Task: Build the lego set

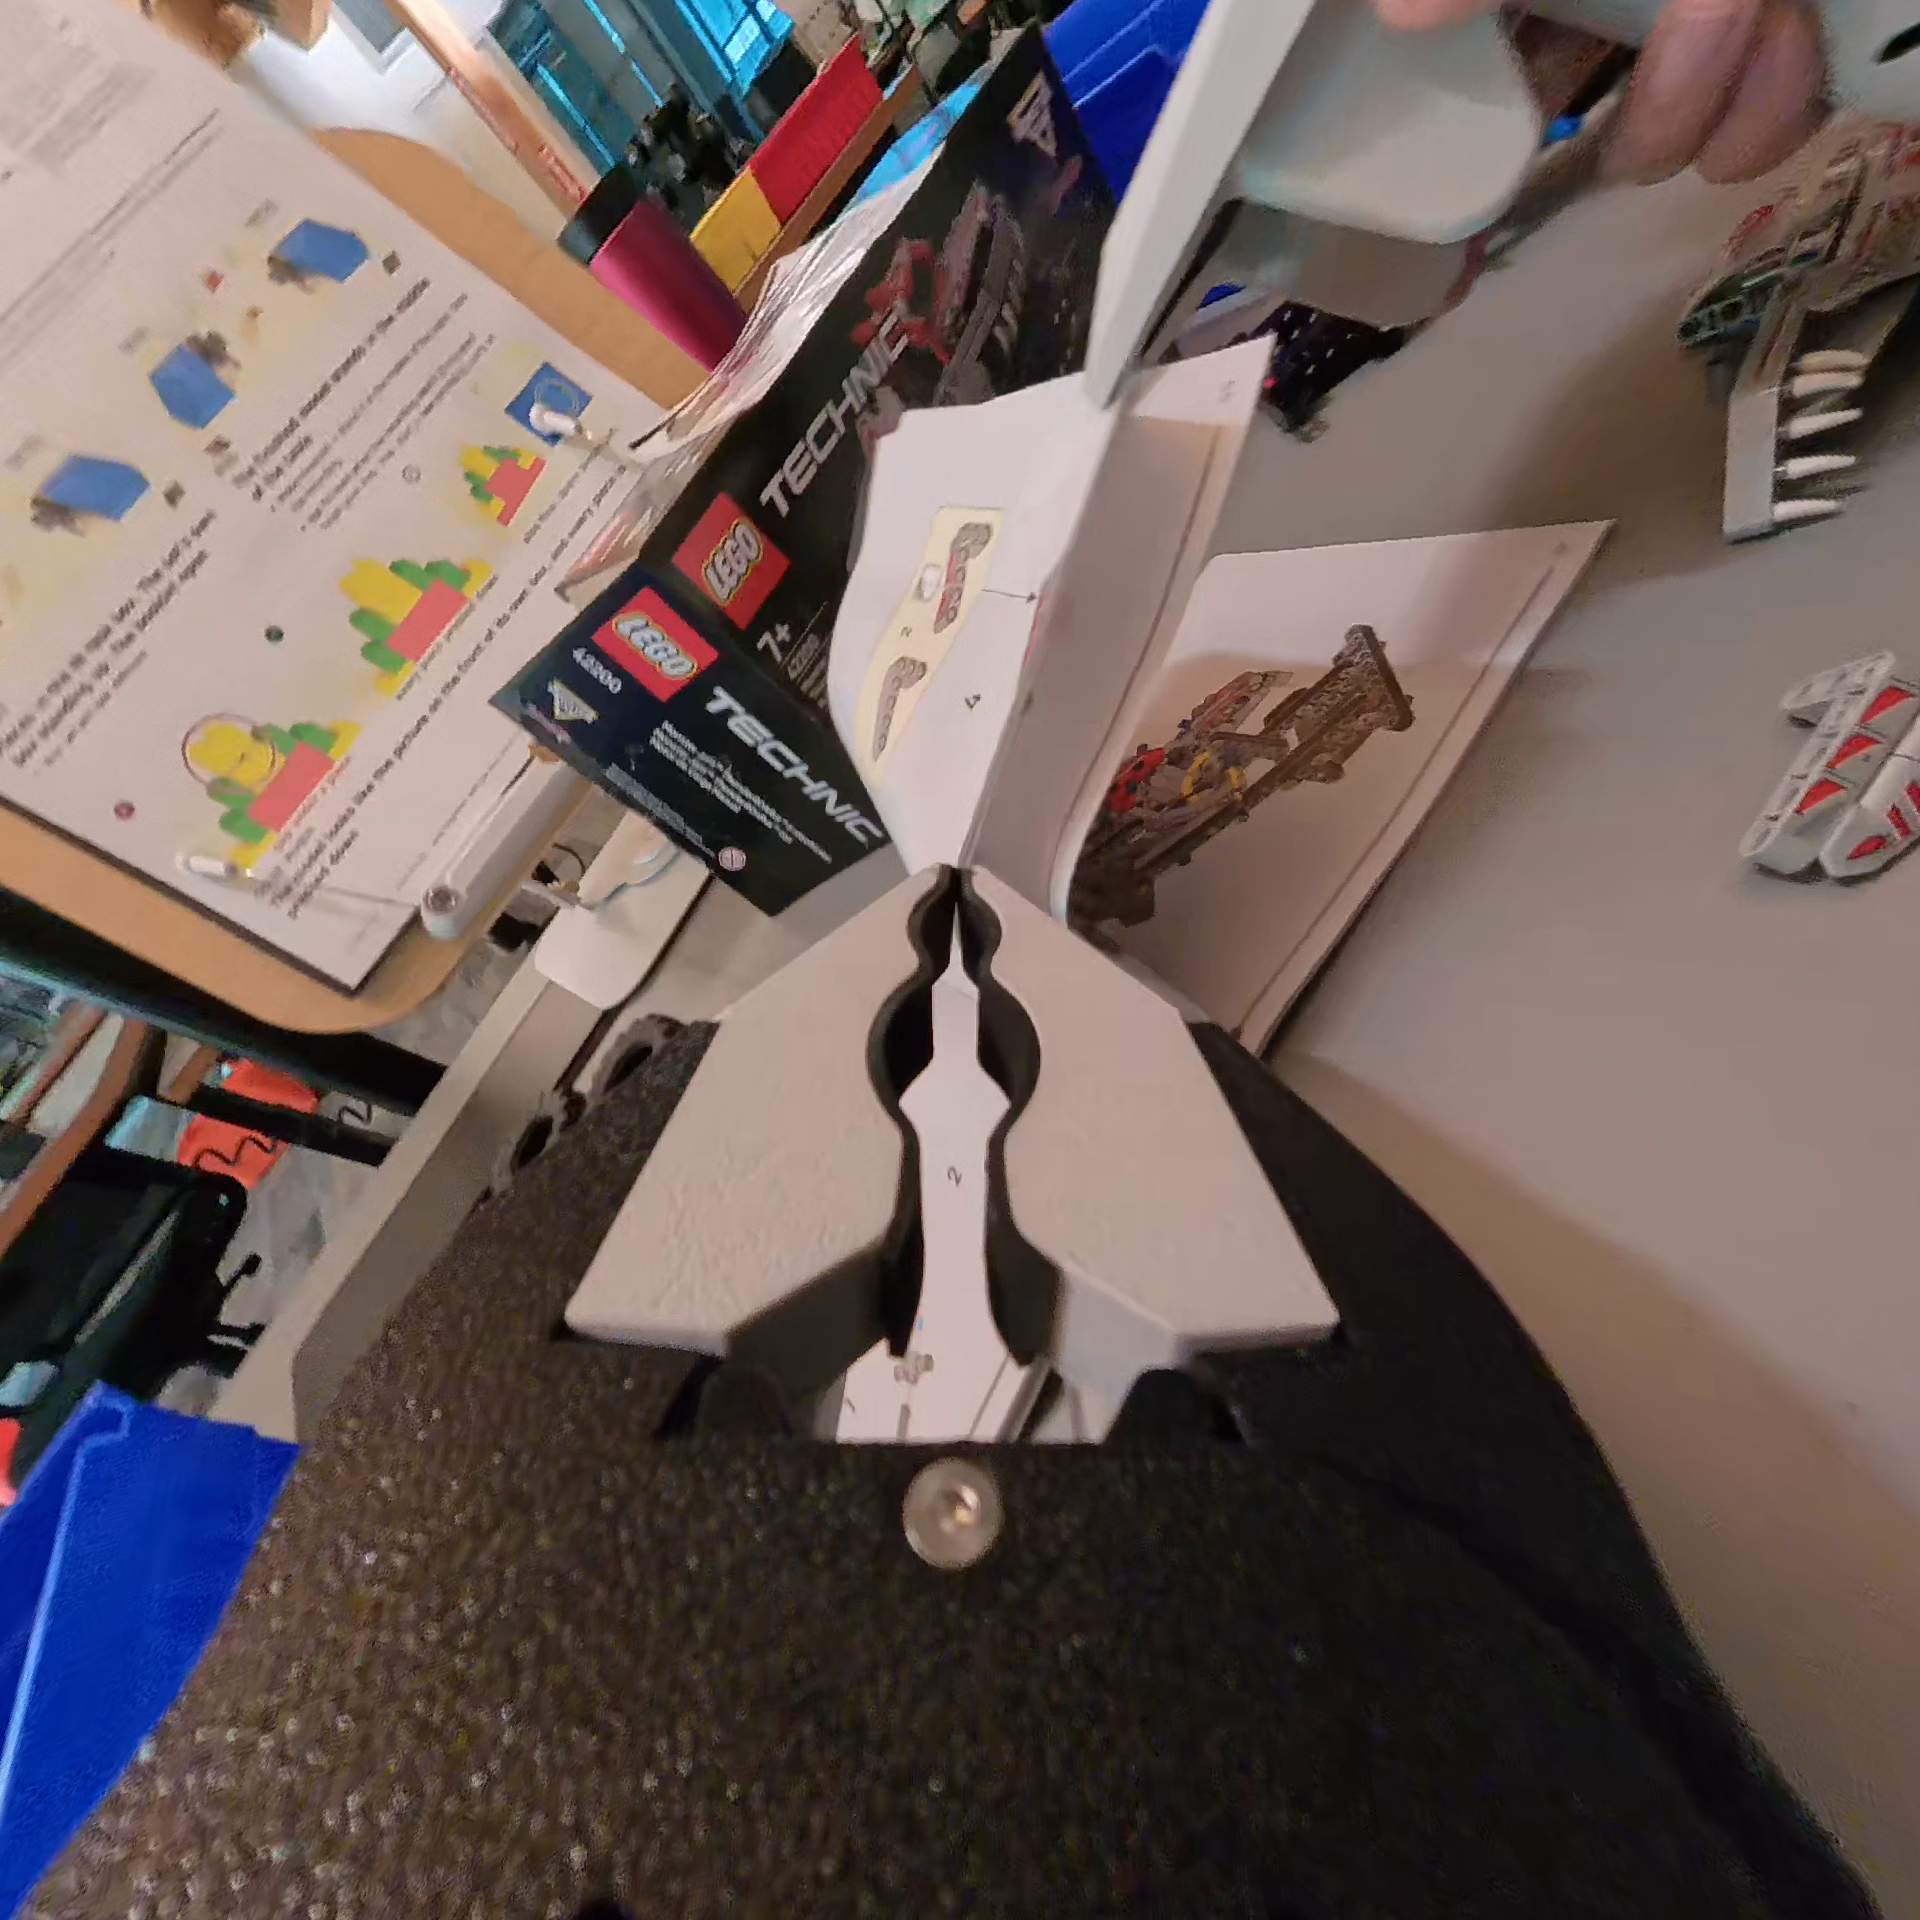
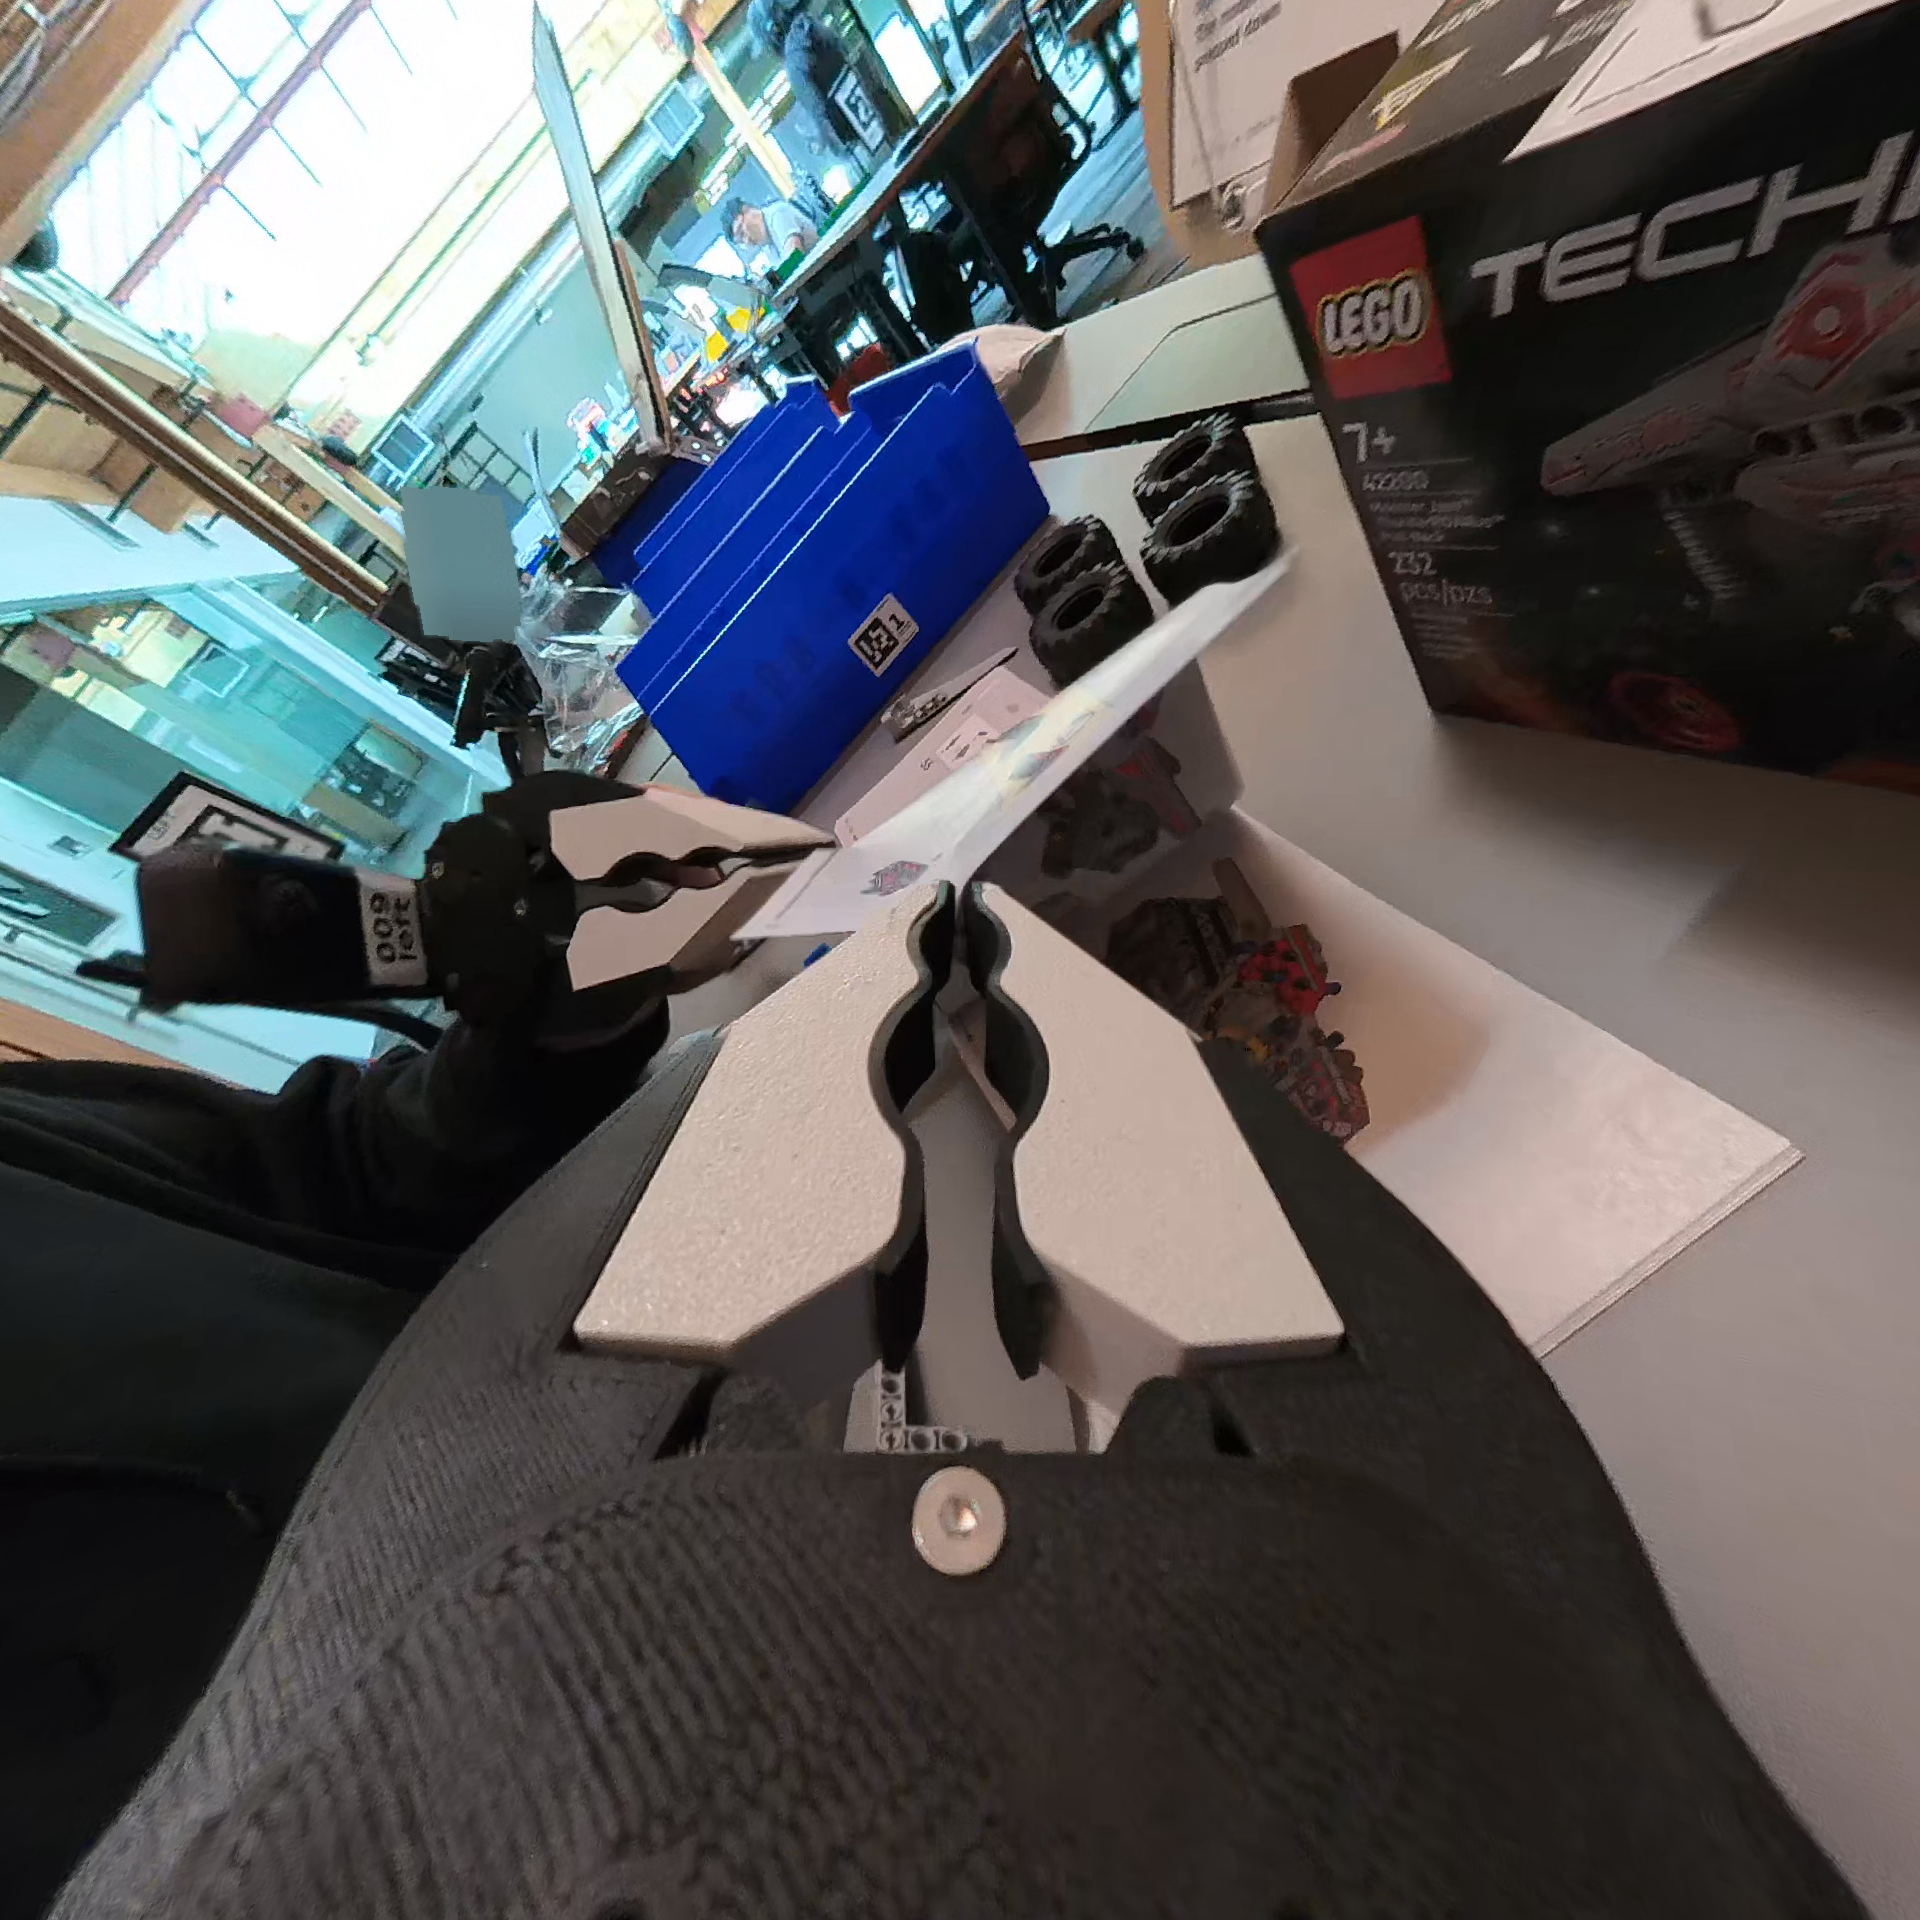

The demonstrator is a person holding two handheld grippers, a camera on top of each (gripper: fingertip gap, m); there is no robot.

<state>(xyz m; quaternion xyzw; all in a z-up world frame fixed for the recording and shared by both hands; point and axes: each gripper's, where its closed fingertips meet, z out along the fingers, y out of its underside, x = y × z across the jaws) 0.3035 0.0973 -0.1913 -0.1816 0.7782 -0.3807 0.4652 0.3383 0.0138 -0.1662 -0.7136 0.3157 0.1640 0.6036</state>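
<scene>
My left gripper [image 1: 954, 883] has its grey, wavy-edged fingers [image 1: 790, 1122] pressed together at the tips, pinching the lower edge of a raised white paper page [image 1: 1039, 540] of the open instruction booklet [image 1: 1351, 748]; the far view from my other camera shows the same left gripper [image 2: 821, 831] clamped on that page's corner at about 9 o'clock. My right gripper [image 2: 958, 896] also has its fingers [image 2: 1122, 1132] closed tip to tip, touching the underside edge of the lifted page [image 2: 1049, 748], though I cannot tell whether paper is actually caught between them. In the left view that right gripper [image 1: 1117, 390] comes down from 12 o'clock onto the top of the page, with a bare hand [image 1: 1745, 94] behind it at 1 o'clock. Beneath the page the booklet lies flat on the pale grey tabletop [image 1: 1558, 1247], showing a printed picture of a dark model. Moving outward, the black cardboard Lego set box [image 1: 727, 665] stands just beside the booklet at 10 o'clock, and in the right view it [image 2: 1621, 416] fills the 2 o'clock corner with its top flap open. Four black knobbly rubber tyres [image 2: 1143, 540] sit in two pairs at 12 o'clock, between the box and a blue plastic bin [image 2: 831, 582] at 11 o'clock. A partly built grey and white toothed Lego assembly [image 1: 1808, 343] lies at 2 o'clock, and a small white and red panelled Lego piece [image 1: 1849, 779] at 3 o'clock. A large white printed instruction sheet with coloured brick drawings [image 1: 239, 499] leans at 10 o'clock
</scene>
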